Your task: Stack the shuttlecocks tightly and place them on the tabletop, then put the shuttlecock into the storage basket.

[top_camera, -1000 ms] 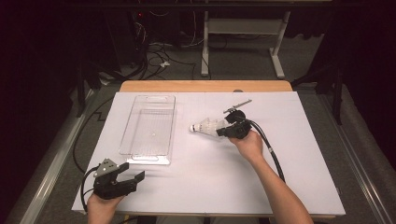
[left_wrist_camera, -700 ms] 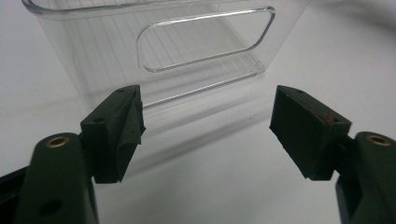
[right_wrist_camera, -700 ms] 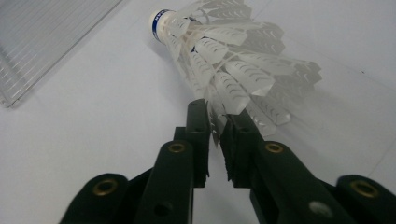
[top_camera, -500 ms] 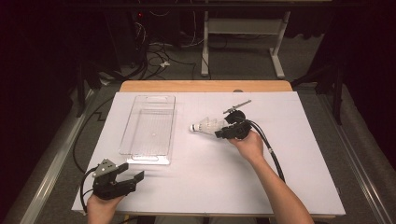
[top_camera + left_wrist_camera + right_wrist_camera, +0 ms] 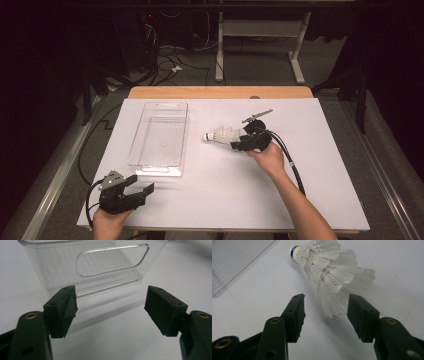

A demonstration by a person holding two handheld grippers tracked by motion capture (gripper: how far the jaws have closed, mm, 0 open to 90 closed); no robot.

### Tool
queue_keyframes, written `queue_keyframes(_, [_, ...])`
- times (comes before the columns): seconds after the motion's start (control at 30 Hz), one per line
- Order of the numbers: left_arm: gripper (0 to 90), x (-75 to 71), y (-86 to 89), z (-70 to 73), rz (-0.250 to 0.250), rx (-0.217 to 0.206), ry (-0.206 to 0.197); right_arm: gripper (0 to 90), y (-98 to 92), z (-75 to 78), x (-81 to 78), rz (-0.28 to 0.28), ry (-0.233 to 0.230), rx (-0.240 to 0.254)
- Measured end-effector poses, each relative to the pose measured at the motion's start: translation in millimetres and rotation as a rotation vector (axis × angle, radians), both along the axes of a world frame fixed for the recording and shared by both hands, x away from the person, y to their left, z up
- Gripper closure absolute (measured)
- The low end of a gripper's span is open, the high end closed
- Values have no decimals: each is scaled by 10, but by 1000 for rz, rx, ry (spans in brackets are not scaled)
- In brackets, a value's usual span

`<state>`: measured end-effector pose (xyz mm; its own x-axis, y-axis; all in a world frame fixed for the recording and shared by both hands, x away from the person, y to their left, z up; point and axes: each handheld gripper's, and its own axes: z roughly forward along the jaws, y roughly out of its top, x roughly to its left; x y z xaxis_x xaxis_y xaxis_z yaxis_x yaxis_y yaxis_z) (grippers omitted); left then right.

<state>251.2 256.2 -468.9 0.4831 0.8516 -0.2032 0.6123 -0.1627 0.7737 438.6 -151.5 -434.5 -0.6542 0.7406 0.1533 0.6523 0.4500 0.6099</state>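
Well, over on the white table (image 5: 320,200) the right gripper (image 5: 236,145) sits just behind a shuttlecock (image 5: 222,135) that lies on its side, cork end pointing toward the clear plastic tray (image 5: 159,137) and feathers toward the jaws. Its jaws have just been opening. Seen from the right gripper view, they now stand spread, one on each side of the feather skirt (image 5: 329,277), and the pads are not pressing on it — the right pad (image 5: 359,315) looks very close to the feather tips, the left pad (image 5: 295,315) stands clear with bare table between. The shuttlecock rests on the table on its own, a blue band round its white cork (image 5: 294,251). A corner of the tray (image 5: 234,262) shows off to one side, apart from the shuttlecock.

The person's right hand (image 5: 270,157) holds that gripper from behind, the black cable (image 5: 295,172) trailing back along the forearm.

Down at the near left corner of the table the left gripper (image 5: 142,185) rests in the person's left hand (image 5: 107,222), well apart from the shuttlecock. Its jaws are spread wide with nothing between them — the left gripper view looks straight at the near end wall of the tray (image 5: 95,267), with its cut-out handle slot, a short way ahead of the fingertips (image 5: 163,310).

A small grey tool-like thing (image 5: 257,116) lies on the table just beyond the right gripper; I cannot tell what it is.
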Motion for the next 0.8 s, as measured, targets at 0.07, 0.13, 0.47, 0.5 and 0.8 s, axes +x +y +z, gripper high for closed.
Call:
queue_keyframes(0.07, [270,0,-2,1,1,-2,-1,466,1,-17,-2,-3,-4,9])
queue_keyframes(0.13, [270,4,-7,-1,1,-4,0,452,12,-31,-2,0,-4,10])
queue_keyframes(0.47, [270,0,-7,3,-1,0,-3,423,81,-66,-25,2,-35,-7])
queue_keyframes(0.5, [270,1,-8,3,-2,0,-4,424,89,-74,-27,3,-32,-4])
queue_keyframes(0.8, [270,-15,-29,15,-1,13,-11,423,158,-75,-55,17,-60,7])
